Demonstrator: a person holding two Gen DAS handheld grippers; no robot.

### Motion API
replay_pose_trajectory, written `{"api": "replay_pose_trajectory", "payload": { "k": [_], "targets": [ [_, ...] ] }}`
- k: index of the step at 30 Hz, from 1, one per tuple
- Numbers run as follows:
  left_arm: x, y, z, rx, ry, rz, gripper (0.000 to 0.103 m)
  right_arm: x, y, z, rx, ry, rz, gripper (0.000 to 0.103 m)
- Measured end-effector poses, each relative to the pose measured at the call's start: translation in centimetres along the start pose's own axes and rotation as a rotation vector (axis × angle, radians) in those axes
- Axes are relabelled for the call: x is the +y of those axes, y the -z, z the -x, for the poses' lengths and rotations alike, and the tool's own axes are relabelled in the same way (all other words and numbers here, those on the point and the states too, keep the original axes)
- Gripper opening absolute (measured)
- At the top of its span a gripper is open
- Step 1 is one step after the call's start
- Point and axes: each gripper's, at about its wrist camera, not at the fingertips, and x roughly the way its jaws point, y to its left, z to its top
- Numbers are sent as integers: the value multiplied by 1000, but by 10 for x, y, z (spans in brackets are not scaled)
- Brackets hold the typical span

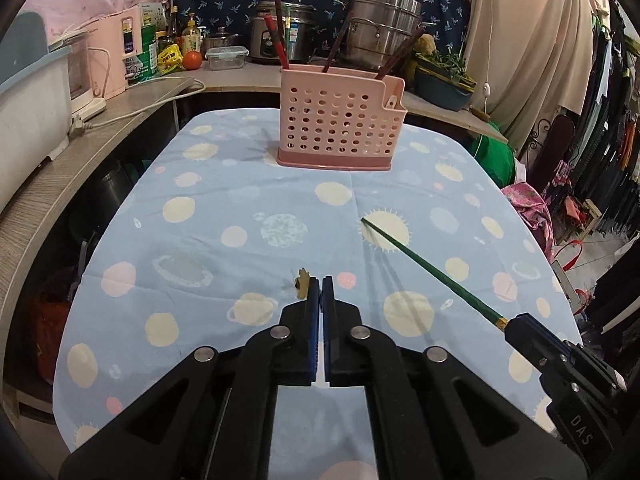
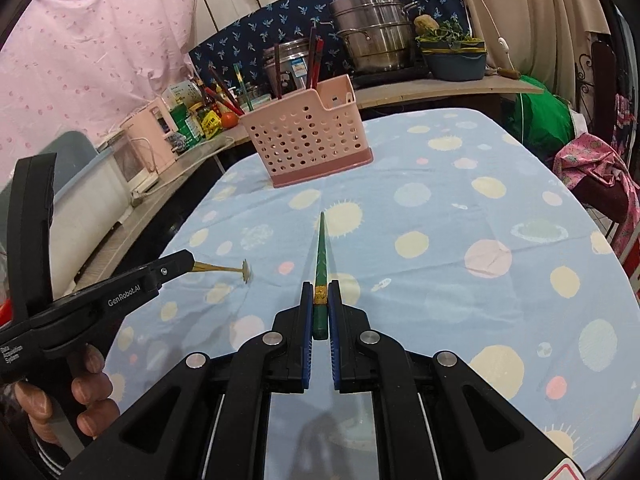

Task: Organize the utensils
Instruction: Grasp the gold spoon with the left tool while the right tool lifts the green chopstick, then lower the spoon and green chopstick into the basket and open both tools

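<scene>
Cluttered counter [image 1: 132,100] – pink curtain [image 2: 100,40] behind it.

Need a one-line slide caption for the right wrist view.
Right gripper holds a green chopstick, left gripper a small gold fork, facing the pink utensil holder.

Pink perforated plastic utensil caddy [image 1: 335,120] stands on the table's far end [image 1: 224,208] (chopsticks [image 1: 280,40] inside); steel pots [image 1: 380,28] behind it.

Two wrist views facing the pink basket

Each fisheye camera looks forward and downward along its hand-held gripper, close above the table [image 1: 224,200]; both share the pink basket [image 1: 334,128] at the far end.
</scene>
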Motion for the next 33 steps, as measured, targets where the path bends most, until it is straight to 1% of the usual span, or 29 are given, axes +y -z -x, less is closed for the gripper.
{"api": "replay_pose_trajectory", "payload": {
  "k": [3,8,15,22,28,33],
  "targets": [
    [4,-8,4,-12,21,18,1,3,-13,10,-35,-11,2,7],
    [11,-21,13,-36,24,27,1,6,-36,20,-83,-34,0,7],
    [12,-48,28,-67,31,19,1,10,-71,30,-153,-38,13,7],
    [10,-76,37,-86,77,25,1,12,-99,28,-183,-68,7,7],
    [8,-105,44,-121,106,24,1,14,-125,25,-215,-98,-5,7],
    [7,-138,49,-153,131,28,1,16,-156,24,-261,-120,-19,7]
  ]
}}
